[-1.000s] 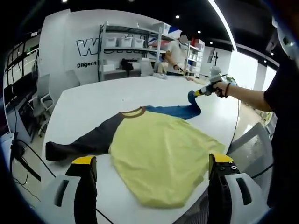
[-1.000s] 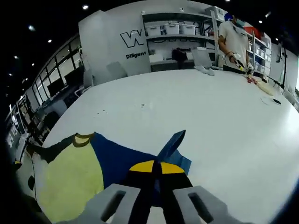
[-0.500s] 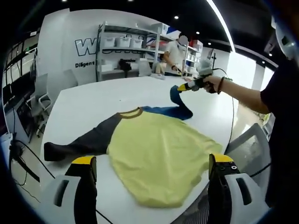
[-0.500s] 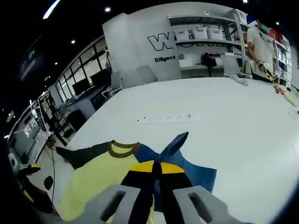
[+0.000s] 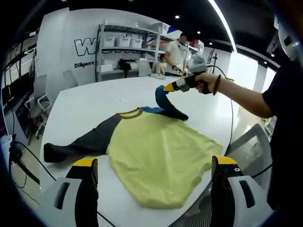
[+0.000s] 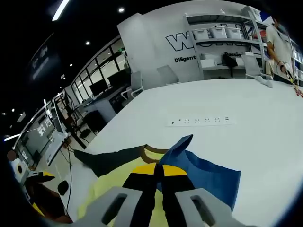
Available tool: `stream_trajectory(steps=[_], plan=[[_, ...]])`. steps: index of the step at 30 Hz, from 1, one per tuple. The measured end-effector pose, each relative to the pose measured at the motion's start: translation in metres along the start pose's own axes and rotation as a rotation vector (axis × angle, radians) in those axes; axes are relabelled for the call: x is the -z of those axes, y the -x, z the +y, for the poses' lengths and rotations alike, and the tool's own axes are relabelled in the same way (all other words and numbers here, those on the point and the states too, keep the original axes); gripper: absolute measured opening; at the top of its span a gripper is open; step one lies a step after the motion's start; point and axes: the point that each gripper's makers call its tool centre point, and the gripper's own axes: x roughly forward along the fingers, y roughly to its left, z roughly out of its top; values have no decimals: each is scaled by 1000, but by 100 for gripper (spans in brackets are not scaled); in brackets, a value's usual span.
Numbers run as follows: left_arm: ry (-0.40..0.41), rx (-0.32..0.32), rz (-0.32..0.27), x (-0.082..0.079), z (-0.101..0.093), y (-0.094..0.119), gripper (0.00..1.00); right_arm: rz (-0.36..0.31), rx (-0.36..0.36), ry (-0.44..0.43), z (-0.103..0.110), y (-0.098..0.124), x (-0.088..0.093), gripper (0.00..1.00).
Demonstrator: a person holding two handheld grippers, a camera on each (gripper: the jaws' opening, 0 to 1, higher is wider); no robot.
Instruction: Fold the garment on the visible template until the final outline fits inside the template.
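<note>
Right gripper [image 5: 165, 88] clamped on blue sleeve [image 6: 208, 170], lifted above garment [image 5: 158, 156] lying flat mid-counter [image 5: 94, 101], dark sleeve [image 5: 78, 144] trailing toward 9 o'clock. Left gripper [image 5: 154, 175] hovers, jaws apart, holding nothing. Risk: thin pinch slips mid-fold, sleeve drops crooked; pull drags yellow body out of position.

Beyond the big white table [image 5: 94, 101] we see a metal shelving rack [image 5: 124, 49] with white storage bins [image 6: 209, 33] against a white wall with dark lettering [image 6: 182, 41], and a person in a white shirt [image 5: 176, 53] standing near the shelves. Grey chairs [image 6: 169, 75] stand at the table's far edge, a flush strip of sockets [image 6: 201, 121] sits in the tabletop, and desks with monitors [image 6: 99, 87] line the windowed side of the room
</note>
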Motion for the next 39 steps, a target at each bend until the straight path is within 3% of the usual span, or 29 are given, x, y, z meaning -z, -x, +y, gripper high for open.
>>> stream_trajectory(steps=[12, 15, 20, 29, 31, 39], plan=[[-3, -4, -3, 0, 3, 1, 99, 44, -69, 147, 77, -34, 7, 0], [-3, -10, -7, -1, 5, 1, 99, 62, -82, 187, 93, -46, 14, 0], [2, -11, -14, -1, 5, 3, 99, 102, -114, 185, 113, -63, 30, 0], [11, -19, -5, 4, 8, 6, 99, 157, -140, 218, 134, -90, 54, 0], [13, -24, -3, 5, 10, 7, 99, 202, -146, 220, 136, -97, 67, 0], [17, -27, -5, 6, 10, 10, 99, 253, -179, 239, 140, -116, 97, 0]])
